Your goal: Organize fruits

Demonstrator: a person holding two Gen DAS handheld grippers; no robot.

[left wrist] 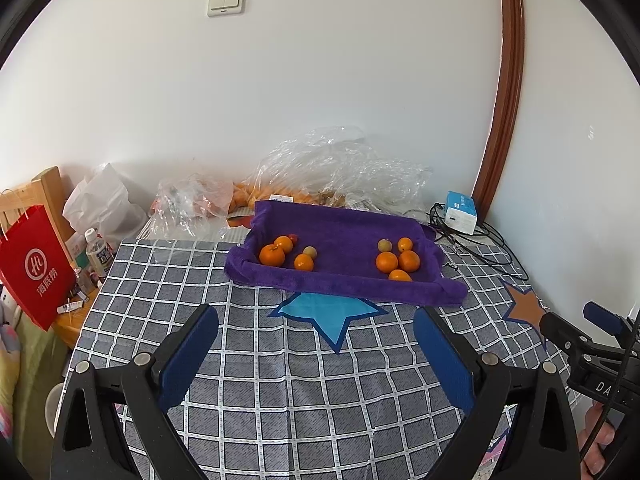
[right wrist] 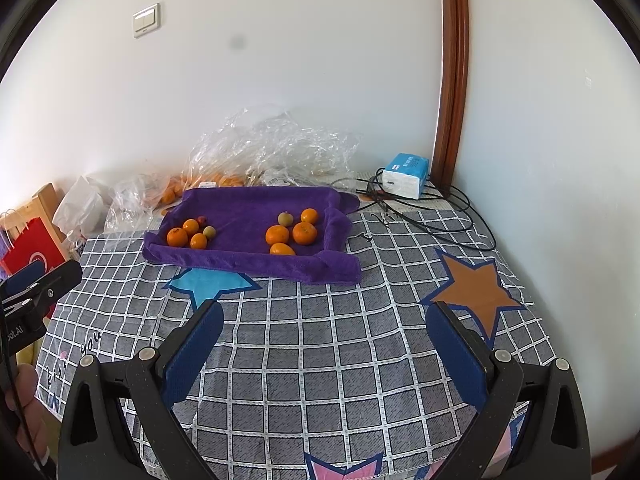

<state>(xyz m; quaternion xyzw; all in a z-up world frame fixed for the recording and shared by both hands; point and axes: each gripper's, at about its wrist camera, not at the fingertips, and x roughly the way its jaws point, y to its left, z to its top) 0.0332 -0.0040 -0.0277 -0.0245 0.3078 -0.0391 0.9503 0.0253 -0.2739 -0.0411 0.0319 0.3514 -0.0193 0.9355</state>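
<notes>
A purple towel [left wrist: 344, 236] [right wrist: 256, 208] lies on the checked tablecloth with its edges rolled up. On its left sit three oranges [left wrist: 272, 255] [right wrist: 177, 237], a small greenish fruit [left wrist: 309, 251] [right wrist: 209, 232] and a small red fruit [left wrist: 293, 237] [right wrist: 201, 219]. On its right lie several oranges [left wrist: 386, 262] [right wrist: 277, 235] and another greenish fruit [left wrist: 384, 245] [right wrist: 285, 218]. My left gripper [left wrist: 316, 320] and right gripper [right wrist: 326, 320] both stand open over the cloth, short of the towel, holding nothing.
Crumpled clear plastic bags [left wrist: 336, 164] [right wrist: 272, 144] with more oranges lie behind the towel by the wall. A blue-white box [left wrist: 461, 212] [right wrist: 405, 175] and black cables [right wrist: 432, 216] sit at the back right. A red paper bag [left wrist: 34, 266] and bottles [left wrist: 98, 256] stand left.
</notes>
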